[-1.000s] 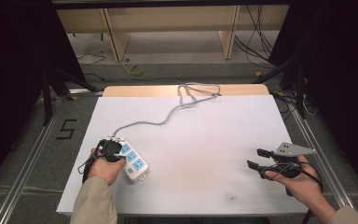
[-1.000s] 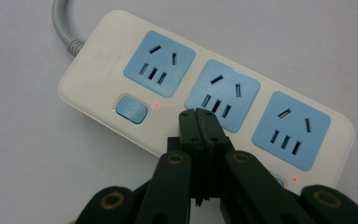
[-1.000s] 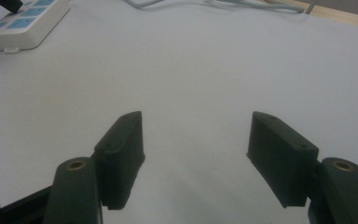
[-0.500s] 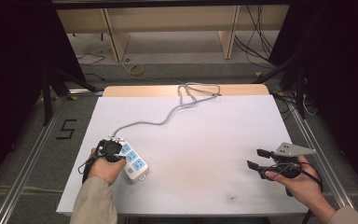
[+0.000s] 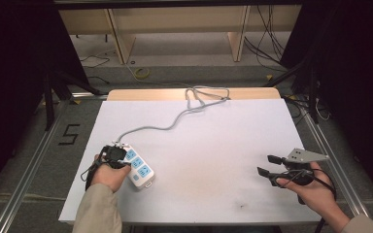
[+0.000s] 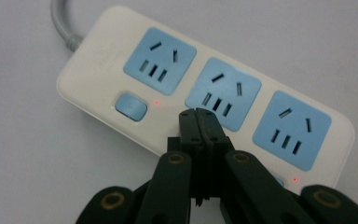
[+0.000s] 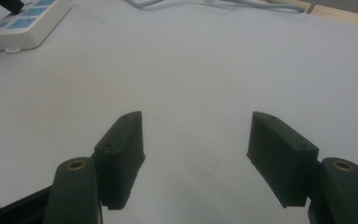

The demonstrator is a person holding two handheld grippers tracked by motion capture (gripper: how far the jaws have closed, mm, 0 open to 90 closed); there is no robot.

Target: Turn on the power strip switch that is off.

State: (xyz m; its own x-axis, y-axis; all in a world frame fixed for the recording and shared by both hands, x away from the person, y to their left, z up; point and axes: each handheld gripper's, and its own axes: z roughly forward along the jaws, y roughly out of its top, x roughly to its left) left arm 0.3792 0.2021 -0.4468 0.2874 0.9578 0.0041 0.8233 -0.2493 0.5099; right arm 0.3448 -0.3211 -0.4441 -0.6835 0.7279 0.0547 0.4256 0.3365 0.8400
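From the high view, a white power strip (image 5: pixel 137 166) with three blue sockets lies near the front left corner of the white table (image 5: pixel 213 145), its grey cable (image 5: pixel 175 119) snaking away toward the far edge, where it loops on the wooden strip. The left gripper (image 5: pixel 118 156) sits right over the strip's cable end, held in the person's left hand (image 5: pixel 110 172). The right gripper (image 5: pixel 267 165) rests well apart, at the front right of the table, with its jaws spread and nothing between them.

In the left gripper view, the two black jaws are pressed together into a single tip that holds nothing. That tip points down at the strip's face, just beside the middle socket (image 6: pixel 223 93) and between the two switch positions. The blue rocker switch (image 6: pixel 131 106) beside the first socket is clear of the tip, with a small red light (image 6: pixel 156 102) next to it. A second red dot shows near the third socket.

In the right gripper view, the jaws stand wide apart over bare table, and the power strip (image 7: pixel 28 21) shows far off at the top left.

The work seems to be pressing the strip's switches with the closed tip. Lit indicators suggest some switching is done, but I cannot tell whether the tip touches the strip now or which switch is next.
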